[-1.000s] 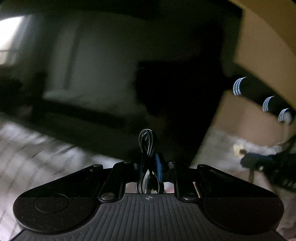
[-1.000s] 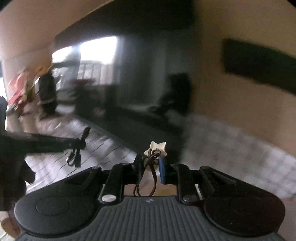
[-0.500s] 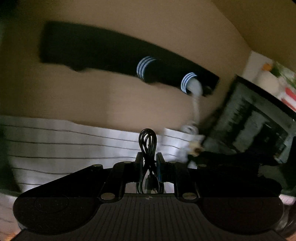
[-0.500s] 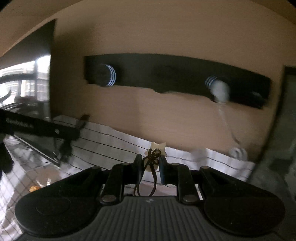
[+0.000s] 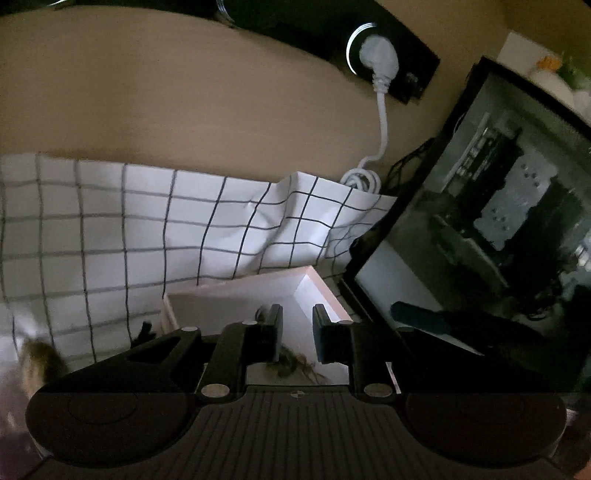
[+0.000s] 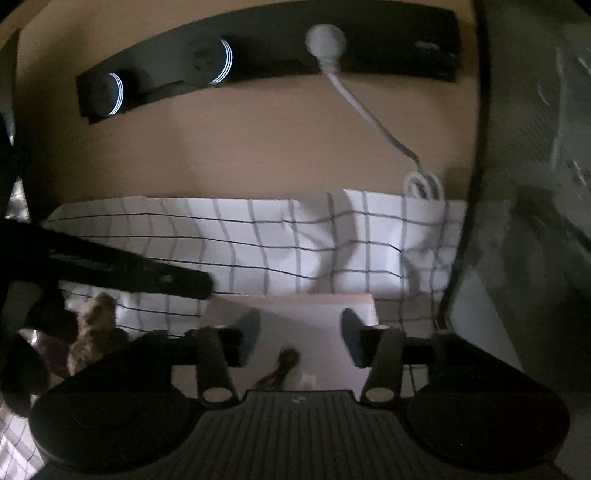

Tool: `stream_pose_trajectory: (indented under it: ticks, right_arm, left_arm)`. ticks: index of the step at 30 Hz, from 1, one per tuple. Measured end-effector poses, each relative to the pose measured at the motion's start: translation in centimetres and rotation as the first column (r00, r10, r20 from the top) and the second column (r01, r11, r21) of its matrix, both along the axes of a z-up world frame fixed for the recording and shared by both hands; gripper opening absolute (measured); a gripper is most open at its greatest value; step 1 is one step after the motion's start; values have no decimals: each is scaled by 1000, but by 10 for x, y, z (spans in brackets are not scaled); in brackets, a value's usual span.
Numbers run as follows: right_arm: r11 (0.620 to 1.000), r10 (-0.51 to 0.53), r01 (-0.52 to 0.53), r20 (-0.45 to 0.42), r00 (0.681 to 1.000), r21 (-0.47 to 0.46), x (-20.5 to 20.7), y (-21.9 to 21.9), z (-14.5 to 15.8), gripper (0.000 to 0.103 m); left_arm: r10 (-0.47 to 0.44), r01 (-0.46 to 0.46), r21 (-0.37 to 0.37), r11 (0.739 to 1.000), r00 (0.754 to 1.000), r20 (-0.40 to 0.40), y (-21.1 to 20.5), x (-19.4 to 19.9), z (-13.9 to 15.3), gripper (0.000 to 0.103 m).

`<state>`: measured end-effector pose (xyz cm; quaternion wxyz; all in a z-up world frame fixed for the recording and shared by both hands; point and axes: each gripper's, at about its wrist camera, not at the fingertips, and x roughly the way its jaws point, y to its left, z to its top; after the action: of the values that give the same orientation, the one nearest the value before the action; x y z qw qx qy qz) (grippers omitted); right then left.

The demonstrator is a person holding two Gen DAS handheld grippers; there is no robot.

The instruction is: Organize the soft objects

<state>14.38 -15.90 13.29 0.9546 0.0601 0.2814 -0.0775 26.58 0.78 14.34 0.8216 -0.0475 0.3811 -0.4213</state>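
A pale pink box (image 5: 258, 291) sits on the checked cloth (image 5: 110, 229). My left gripper (image 5: 297, 332) is open above the box, with a brown cord bundle (image 5: 299, 365) lying inside below it. A dark cable end (image 5: 262, 314) shows beside the left finger. My right gripper (image 6: 299, 336) is open wide over the same box (image 6: 295, 314), and a brown cord with a small pale star (image 6: 284, 369) lies in the box beneath it. The left gripper's arm (image 6: 110, 266) crosses the right wrist view at left.
A black power strip (image 5: 332, 26) with a white plug (image 5: 378, 59) is fixed to the tan wall. A glass-sided computer case (image 5: 498, 203) stands at the right. A brown fuzzy object (image 6: 94, 332) lies on the cloth at left.
Both grippers swung down over the pink box and opened. The black cable has left the left gripper and the brown cord with the star has left the right gripper.
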Motion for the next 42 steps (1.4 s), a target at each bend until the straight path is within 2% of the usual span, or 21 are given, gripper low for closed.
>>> stream_pose_trajectory:
  ticks: [4, 8, 10, 14, 15, 18, 21, 22, 24, 27, 28, 30, 32, 34, 36, 38, 42]
  right_arm:
    - [1000, 3, -3, 4, 1000, 24, -10, 6, -9, 52]
    - [999, 45, -45, 22, 999, 15, -25, 35, -10, 58]
    - [998, 62, -62, 33, 998, 19, -34, 55, -10, 60]
    - [991, 115, -117, 50, 992, 57, -40, 92, -7, 61]
    - [989, 135, -137, 41, 990, 62, -38, 103, -6, 61]
    - [976, 218, -219, 10, 976, 22, -23, 137, 11, 61]
    - [969, 248, -248, 53, 967, -12, -8, 166, 44, 61]
    - [969, 247, -248, 72, 966, 3, -2, 174, 56, 61]
    - [966, 240, -249, 115, 964, 68, 8, 186, 79, 61]
    - [955, 230, -255, 163, 959, 152, 17, 196, 97, 61]
    - [955, 227, -255, 177, 958, 151, 17, 200, 98, 61]
    - [957, 255, -275, 179, 950, 98, 15, 209, 93, 62]
    - [950, 299, -307, 118, 947, 52, 17, 217, 75, 62]
    - [937, 344, -346, 47, 938, 46, 19, 225, 55, 62]
    - [921, 388, -387, -28, 921, 44, 17, 232, 31, 62]
    - [904, 428, -428, -100, 898, 23, 12, 240, 5, 62]
    - [877, 479, -479, -187, 858, 49, 7, 248, -21, 62]
  left_arm:
    - [83, -82, -22, 996, 995, 64, 56, -25, 10, 19]
    - [239, -240, -1, 971, 965, 105, 138, -44, 12, 19]
    - [319, -325, 34, 945, 940, 124, 185, -49, 9, 19]
    - [483, -496, 135, 858, 868, 117, 266, -47, -4, 19]
    - [503, -514, 152, 844, 858, 109, 280, -44, -3, 19]
    - [548, -563, 173, 809, 827, 127, 315, -35, 19, 19]
    - [558, -586, 154, 795, 807, 193, 335, -32, 54, 19]
    - [565, -601, 115, 791, 790, 237, 339, -32, 65, 19]
    - [562, -607, 112, 786, 779, 279, 347, -35, 85, 19]
    - [537, -588, 111, 801, 789, 300, 351, -45, 99, 19]
    - [525, -574, 109, 812, 798, 295, 352, -51, 96, 19]
    - [483, -523, 128, 842, 839, 250, 346, -54, 81, 19]
    - [444, -474, 170, 864, 877, 186, 336, -49, 57, 19]
    - [438, -454, 224, 863, 891, 120, 323, -39, 27, 19]
    - [441, -439, 242, 865, 896, 51, 313, -29, -1, 19]
    - [477, -460, 217, 861, 878, -29, 313, -16, -28, 19]
    - [562, -541, 160, 826, 814, -146, 321, 17, -65, 19]
